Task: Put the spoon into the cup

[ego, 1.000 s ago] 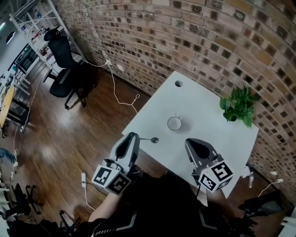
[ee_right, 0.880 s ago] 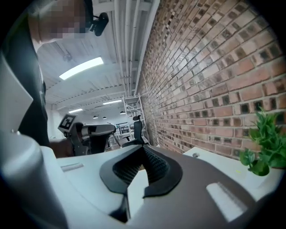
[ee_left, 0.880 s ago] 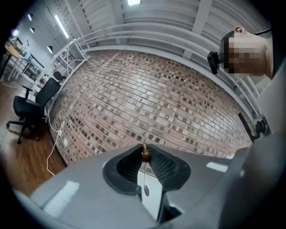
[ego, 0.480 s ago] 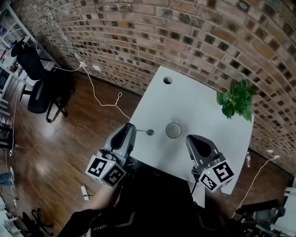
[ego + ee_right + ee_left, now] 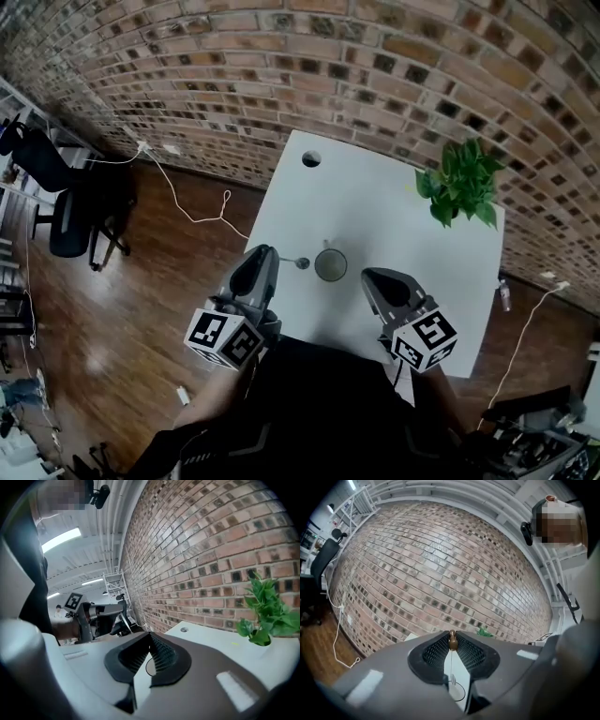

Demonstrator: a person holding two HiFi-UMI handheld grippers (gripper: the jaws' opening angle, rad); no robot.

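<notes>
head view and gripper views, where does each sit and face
Head view: on the person's head, steeply down at table, left gripper, right gripper, torso.
Left gripper view: on left gripper, toward the brick wall; jaws clamp spoon.
Right gripper view: on right gripper, across the table; own jaws, left gripper.
Shared: all show the cup.

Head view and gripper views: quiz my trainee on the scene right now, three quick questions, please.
1. Which gripper holds the spoon? A) left gripper B) right gripper C) neither
2. True or false: the spoon is not yet in the cup.
3. What stands near the far right corner of the table in the head view?
Key: 1 A; 2 true; 3 the potted plant.
</notes>
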